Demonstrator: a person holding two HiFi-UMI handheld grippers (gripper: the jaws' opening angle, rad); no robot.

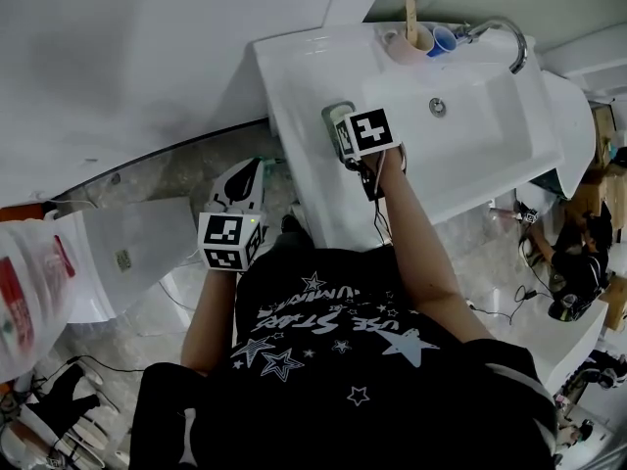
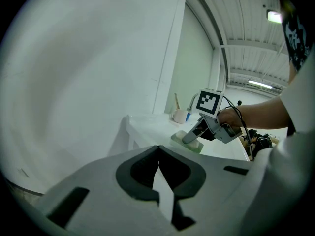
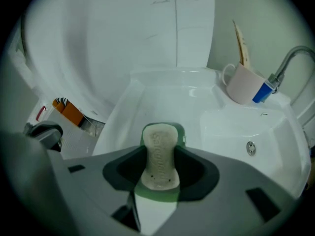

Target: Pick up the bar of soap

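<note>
— So, what have your right fingers (image 3: 193, 168) got?
— They press on both long sides of the bar of soap (image 3: 158, 141), one pad on each side. My right gripper (image 3: 159, 154) has it pinched (the lettering faces up at me).
— And where is the soap?
— Low on its green dish (image 3: 180, 132), which sits on the flat ledge of the white basin (image 3: 236, 132), beside the bowl. Beyond stands a pale mug (image 3: 241, 90), just beside the tap (image 3: 290, 58).
— Your left?
— My left gripper (image 2: 157, 149) hangs well apart from the basin, its fingers pressed together on nothing.
</note>
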